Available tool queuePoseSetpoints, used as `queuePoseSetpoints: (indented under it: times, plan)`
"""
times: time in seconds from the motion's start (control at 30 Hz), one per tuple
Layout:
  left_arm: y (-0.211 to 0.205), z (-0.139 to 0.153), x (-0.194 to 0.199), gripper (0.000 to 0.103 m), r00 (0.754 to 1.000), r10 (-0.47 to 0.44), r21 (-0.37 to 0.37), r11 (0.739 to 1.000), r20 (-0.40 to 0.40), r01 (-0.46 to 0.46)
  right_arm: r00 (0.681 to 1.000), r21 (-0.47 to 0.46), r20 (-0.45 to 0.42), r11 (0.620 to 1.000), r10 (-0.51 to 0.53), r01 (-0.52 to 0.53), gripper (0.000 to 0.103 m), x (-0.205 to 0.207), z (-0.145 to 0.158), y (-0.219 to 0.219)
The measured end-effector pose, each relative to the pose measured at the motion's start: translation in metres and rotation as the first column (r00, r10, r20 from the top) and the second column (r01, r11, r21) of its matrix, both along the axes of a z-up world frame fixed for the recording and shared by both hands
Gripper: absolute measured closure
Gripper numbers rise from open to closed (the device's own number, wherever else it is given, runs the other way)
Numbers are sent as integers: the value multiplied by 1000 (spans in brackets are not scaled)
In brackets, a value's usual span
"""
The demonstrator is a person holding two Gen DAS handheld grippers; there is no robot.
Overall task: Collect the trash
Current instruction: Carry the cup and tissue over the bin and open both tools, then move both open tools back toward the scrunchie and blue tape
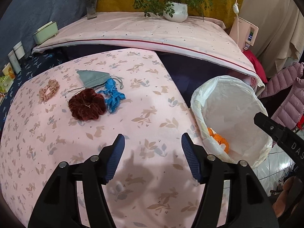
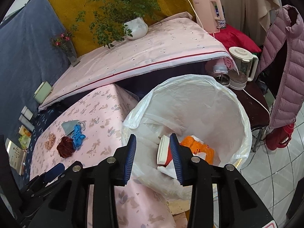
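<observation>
My left gripper [image 1: 153,136] hangs open over the pink rabbit-print tablecloth [image 1: 152,98], with nothing between its fingers. Farther back on the cloth lie a dark red scrunchie [image 1: 86,104], a blue lace ribbon [image 1: 113,95], a grey pouch [image 1: 93,77] and a peach scrunchie [image 1: 49,90]. My right gripper [image 2: 153,136] is open above the white-lined trash bin [image 2: 245,121]. A small red container with a white lid [image 2: 163,149] lies tilted in the bin, close beside the right finger and not pinched. An orange bag [image 2: 197,146] lies in the bin too.
The bin [image 1: 197,102] stands against the table's right edge. Behind are a raised pink-covered surface [image 1: 144,30] with a potted plant [image 1: 175,12] and a vase [image 1: 92,5], a kettle [image 2: 241,66], a pink jacket [image 2: 285,66] and tiled floor [image 2: 275,171] to the right.
</observation>
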State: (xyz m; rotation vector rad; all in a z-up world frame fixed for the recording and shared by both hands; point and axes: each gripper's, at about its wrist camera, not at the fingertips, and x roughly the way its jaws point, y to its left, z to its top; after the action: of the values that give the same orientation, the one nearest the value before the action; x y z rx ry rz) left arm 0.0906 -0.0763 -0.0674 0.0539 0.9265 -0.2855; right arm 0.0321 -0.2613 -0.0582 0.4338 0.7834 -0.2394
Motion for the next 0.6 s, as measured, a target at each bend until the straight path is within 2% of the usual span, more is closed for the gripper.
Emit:
queuePoseSetpoints:
  times: [0.27,0.6]
  plan:
    - [43,-6,2,44,996,87,5,996,-12,-87,995,-17,-17,995,97,-97,62,13,0,47]
    - [105,-15,10,43,977,208,-4,978,-44,-208,978,-36,-37,978,204,-205,62,30,-1,104]
